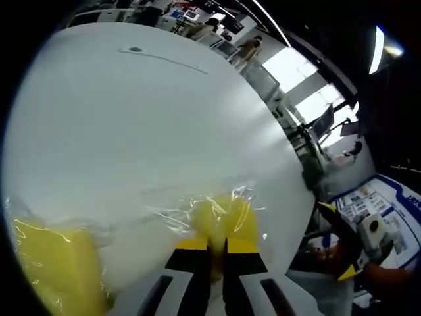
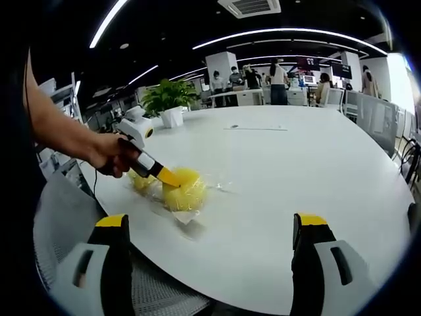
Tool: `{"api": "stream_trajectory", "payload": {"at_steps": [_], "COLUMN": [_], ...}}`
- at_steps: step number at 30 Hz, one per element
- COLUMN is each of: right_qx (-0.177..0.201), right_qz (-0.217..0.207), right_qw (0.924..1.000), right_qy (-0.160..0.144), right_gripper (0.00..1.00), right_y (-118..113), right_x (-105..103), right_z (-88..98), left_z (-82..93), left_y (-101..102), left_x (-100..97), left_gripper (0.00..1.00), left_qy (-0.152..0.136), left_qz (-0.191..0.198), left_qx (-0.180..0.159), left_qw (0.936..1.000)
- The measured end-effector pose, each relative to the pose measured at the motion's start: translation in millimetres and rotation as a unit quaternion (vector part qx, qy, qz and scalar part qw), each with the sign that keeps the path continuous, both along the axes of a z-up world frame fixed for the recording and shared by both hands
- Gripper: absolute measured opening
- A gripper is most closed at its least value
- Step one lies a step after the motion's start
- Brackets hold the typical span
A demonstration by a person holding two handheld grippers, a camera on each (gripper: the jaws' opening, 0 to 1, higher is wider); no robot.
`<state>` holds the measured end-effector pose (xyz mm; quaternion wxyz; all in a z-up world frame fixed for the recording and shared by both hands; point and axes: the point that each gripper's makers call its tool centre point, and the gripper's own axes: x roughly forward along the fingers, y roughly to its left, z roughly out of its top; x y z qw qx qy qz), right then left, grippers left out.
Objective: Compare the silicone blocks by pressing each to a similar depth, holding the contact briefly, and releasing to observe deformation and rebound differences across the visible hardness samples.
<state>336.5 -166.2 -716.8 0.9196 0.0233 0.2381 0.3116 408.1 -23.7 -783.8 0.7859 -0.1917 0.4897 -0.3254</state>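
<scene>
Room: open office with ceiling light strips, desks and several people standing at the far end in the right gripper view
Table: large round white table (image 2: 283, 171), mostly bare, with a small dark inset (image 2: 233, 126) near its far side
Plant: leafy green plant in a white pot (image 2: 170, 105) standing on the table's far left edge in the right gripper view
Chair: grey mesh chair (image 2: 59, 217) just below the table's near edge
Silicone blocks: two yellow blocks in clear crinkled wrap lying near the table's near-left edge; the larger rounded block (image 2: 183, 191) sits just in front of a smaller one (image 2: 141, 182), the two close together
Left claw: in the left gripper view the left claw (image 1: 217, 253) has its yellow-tipped jaws drawn narrow, almost together, with the tips against the wrapped yellow block (image 1: 223, 217); whether they pinch it or only press on it I cannot tell
Second block, close up: a bigger yellow mass (image 1: 56, 266) lies at lower left of the left gripper view, apart from the jaws
Person's hand: a hand (image 2: 108, 155) grips the left claw's body, and its yellow tip meets the top of the larger block
Right claw: right claw (image 2: 209, 227) held wide, nothing between the jaws, hovering off the near edge of the table, well apart from the blocks
</scene>
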Motion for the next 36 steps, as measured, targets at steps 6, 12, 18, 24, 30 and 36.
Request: {"api": "stream_trajectory", "payload": {"at_steps": [6,12,18,24,30,36], "right_qx": [0.003,0.010,0.015,0.018,0.036,0.033], "right_qz": [0.000,-0.001,0.003,0.010,0.013,0.031], "right_qw": [1.0000,0.9999,0.9998,0.9997,0.9989,0.9970], "right_qy": [-0.001,-0.007,-0.013,-0.015,-0.029,-0.063], "right_gripper": [0.96,0.96,0.96,0.96,0.96,0.96], "right_y": [1,2,6,10,8,8], "right_x": [2,6,10,10,17,32], "right_z": [4.6,14.2,22.7,32.9,62.3,102.1], "left_z": [10.9,16.8,26.1,55.2,103.2,153.7], "left_y": [-2,1,0,-9,-10,-1], "left_x": [4.8,5.5,5.0,10.3,18.7,27.3], "left_gripper": [0.01,0.00,0.00,0.00,0.00,0.00], "left_qy": [-0.064,-0.088,-0.097,-0.135,-0.190,-0.242], "left_qz": [-0.019,-0.029,-0.030,-0.028,-0.029,-0.017], "left_qx": [0.007,0.011,-0.008,-0.045,-0.070,-0.097], "left_qw": [0.9977,0.9956,0.9948,0.9894,0.9790,0.9652]}}
